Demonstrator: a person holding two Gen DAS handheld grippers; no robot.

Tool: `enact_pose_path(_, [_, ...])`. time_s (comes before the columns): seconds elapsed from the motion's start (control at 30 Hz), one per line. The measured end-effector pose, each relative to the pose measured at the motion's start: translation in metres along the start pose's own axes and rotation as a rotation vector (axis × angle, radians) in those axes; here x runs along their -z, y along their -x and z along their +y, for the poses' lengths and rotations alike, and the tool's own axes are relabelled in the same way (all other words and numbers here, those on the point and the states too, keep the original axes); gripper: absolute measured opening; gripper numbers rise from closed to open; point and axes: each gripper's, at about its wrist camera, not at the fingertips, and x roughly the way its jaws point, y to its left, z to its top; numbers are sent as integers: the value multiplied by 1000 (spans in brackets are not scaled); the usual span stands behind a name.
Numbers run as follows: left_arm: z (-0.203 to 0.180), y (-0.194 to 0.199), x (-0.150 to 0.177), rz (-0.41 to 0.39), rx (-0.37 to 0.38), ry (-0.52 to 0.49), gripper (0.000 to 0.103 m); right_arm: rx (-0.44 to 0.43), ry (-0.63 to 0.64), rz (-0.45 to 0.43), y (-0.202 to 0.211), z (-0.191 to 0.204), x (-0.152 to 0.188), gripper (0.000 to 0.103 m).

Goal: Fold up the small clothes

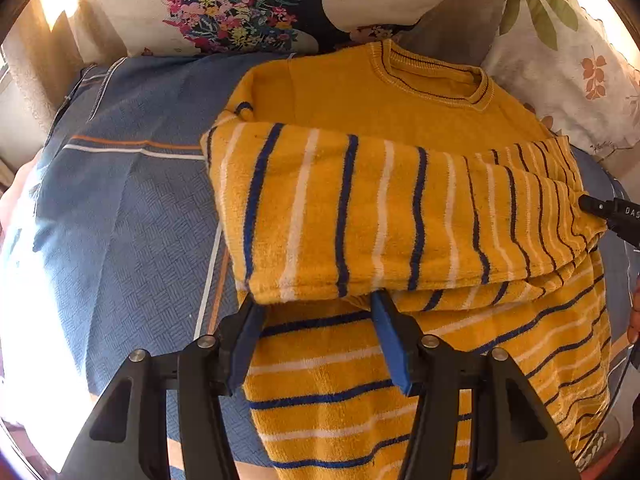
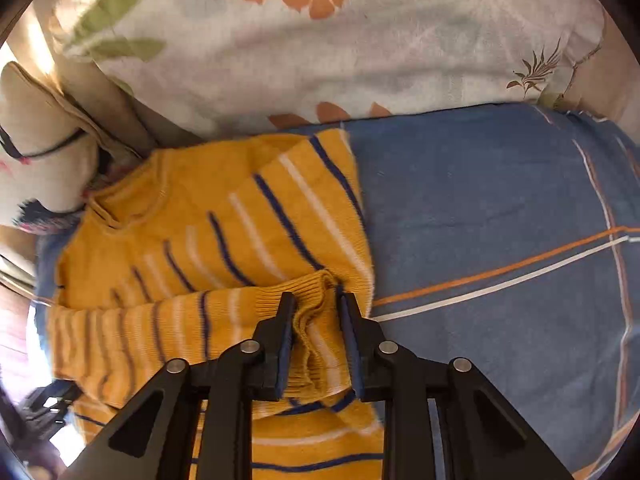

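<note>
My left tool [image 1: 316,300] hangs over the yellow striped sweater [image 1: 360,216], its two blue pads standing about half apart with the edge of a folded-over sleeve lying between them; the pads do not press on the cloth. My right tool [image 2: 314,300] has the ribbed cuff [image 2: 316,320] of the other sleeve bunched between its nearly closed pads, which pinch the knit. The sweater lies on the blue bed cover [image 1: 132,216], neck hole toward the pillows, both sleeves crossed over its chest. A flowered cushion [image 1: 224,4] and a leaf-print pillow [image 2: 340,48] rest just beyond the collar. In the left view, the tip of my right tool touches the sweater's far side.
</note>
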Motion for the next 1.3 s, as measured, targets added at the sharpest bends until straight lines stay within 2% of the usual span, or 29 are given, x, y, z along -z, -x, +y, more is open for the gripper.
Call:
enact_pose_path(0.1, [18,24,26,5,33,70,54,-34,2,-18,18,6,11,33])
enact_pose_path(0.17, [18,34,46,5,43,96,54,-95,13,-30,36,9,32,51])
enact_pose_path(0.2, [13,37,56,11,46,90,54,-133,28,-25,44,12,44,52])
enact_pose_path(0.3, [-6,50,90,18,25,14,54,-273,79,59,56,16,86,53])
enact_pose_path(0.4, [-28,64,119,47,-8,-64,54,-385,97,187,55,23,132,53])
enact_pose_path(0.5, [-33,66,151,91,-46,-66,54,-354,166,234,66,17,173,53])
enact_pose_path(0.57, [-33,79,171,66,-57,-71,54,-332,172,253,80,3,197,53])
enact_pose_path(0.63, [-23,90,190,81,-68,-38,54,-292,165,251,94,-17,214,52])
enact_pose_path(0.73, [7,104,212,79,60,131,54,-275,107,233,118,-50,228,53])
enact_pose_path(0.77, [15,111,218,67,97,171,54,-285,82,217,127,-60,233,62])
enact_pose_path(0.83, [22,119,228,41,156,215,54,-279,52,196,135,-77,240,71])
enact_pose_path(0.93, [24,117,242,67,264,265,55,-297,3,222,125,-94,246,71])
enact_pose_path(1.03, [4,104,246,90,373,279,61,-360,-29,230,119,-96,249,74])
enact_pose_path(1.17, [-24,93,247,133,396,229,63,-370,31,247,118,-80,250,74])
enact_pose_path(1.2, [-35,85,244,149,365,214,59,-372,49,252,118,-75,251,74])
enact_pose_path(1.23, [-39,82,245,166,344,202,31,-375,68,256,118,-71,252,73])
enact_pose_path(1.27, [-44,76,245,189,352,200,9,-373,91,261,117,-66,254,58])
enact_pose_path(1.3, [-44,77,247,191,356,208,10,-367,118,274,115,-61,256,42])
